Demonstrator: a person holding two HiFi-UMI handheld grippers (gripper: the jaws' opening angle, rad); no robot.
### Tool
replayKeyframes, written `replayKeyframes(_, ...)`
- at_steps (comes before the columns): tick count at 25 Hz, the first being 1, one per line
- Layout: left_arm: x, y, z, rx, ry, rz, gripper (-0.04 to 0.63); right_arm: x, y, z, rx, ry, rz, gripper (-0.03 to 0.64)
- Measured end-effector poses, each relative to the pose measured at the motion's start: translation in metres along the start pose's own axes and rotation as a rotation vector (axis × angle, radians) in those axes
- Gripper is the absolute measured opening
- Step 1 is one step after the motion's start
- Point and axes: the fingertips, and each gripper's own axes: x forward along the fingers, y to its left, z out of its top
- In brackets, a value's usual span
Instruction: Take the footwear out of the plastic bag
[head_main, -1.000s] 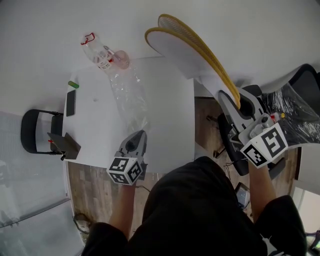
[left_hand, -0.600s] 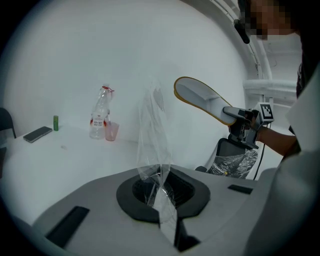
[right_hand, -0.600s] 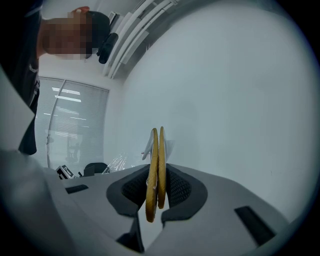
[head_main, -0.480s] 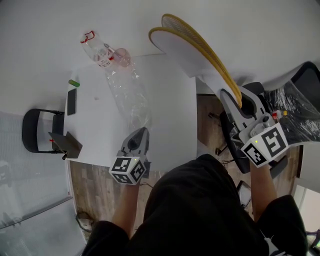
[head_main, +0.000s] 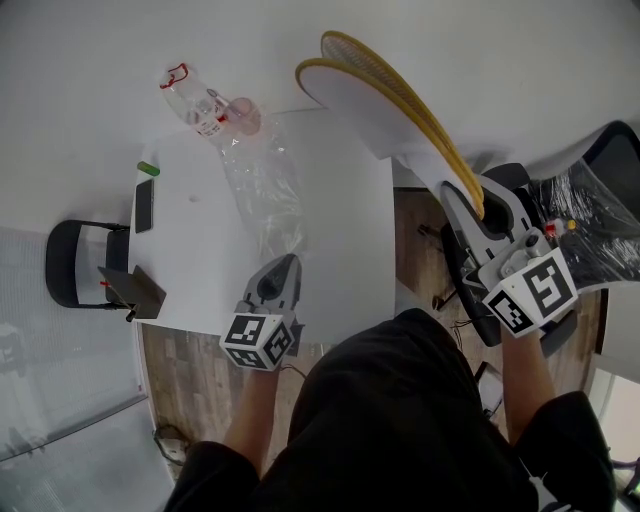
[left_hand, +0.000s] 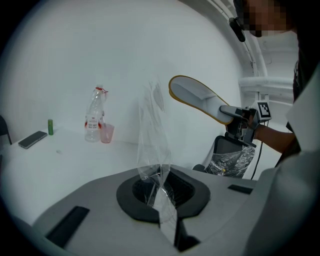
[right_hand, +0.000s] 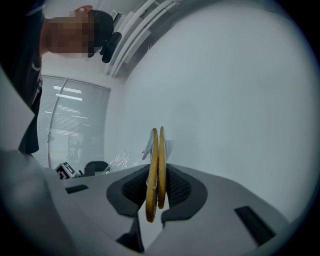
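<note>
A pair of white slippers with yellow soles (head_main: 390, 100) hangs in the air beyond the table's right edge, clear of the bag. My right gripper (head_main: 470, 205) is shut on their heel end. In the right gripper view the slippers (right_hand: 155, 165) stand edge-on, side by side, between the pads. The clear plastic bag (head_main: 265, 195) lies stretched along the white table (head_main: 200, 260). My left gripper (head_main: 285, 262) is shut on the bag's near end. In the left gripper view the bag (left_hand: 152, 135) rises limp from the closed jaws, with the slippers (left_hand: 197, 100) off to the right.
A clear bottle (head_main: 195, 100) and a pink cup (head_main: 243, 117) stand at the table's far end. A phone (head_main: 142, 205) and a small green object (head_main: 147, 168) lie at its left edge. A dark chair (head_main: 70, 262) is left of it, a plastic-wrapped office chair (head_main: 590, 220) right.
My left gripper and the bag end in it have edged slightly to the right. The right gripper and slippers have stayed where they were.
</note>
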Motion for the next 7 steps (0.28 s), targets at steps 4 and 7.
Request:
replayKeyframes(4, -0.0018, -0.0006, 0.0017, 0.007, 0.001, -0.007, 0.031, 0.0008, 0.0007, 0.0024, 0.006, -0.003, 0.002, 0.069)
replayKeyframes(7, -0.0026, -0.0007, 0.0011, 0.010, 0.002, -0.013, 0.031, 0.0015, 0.0018, 0.0031, 0.007, -0.008, 0.005, 0.069)
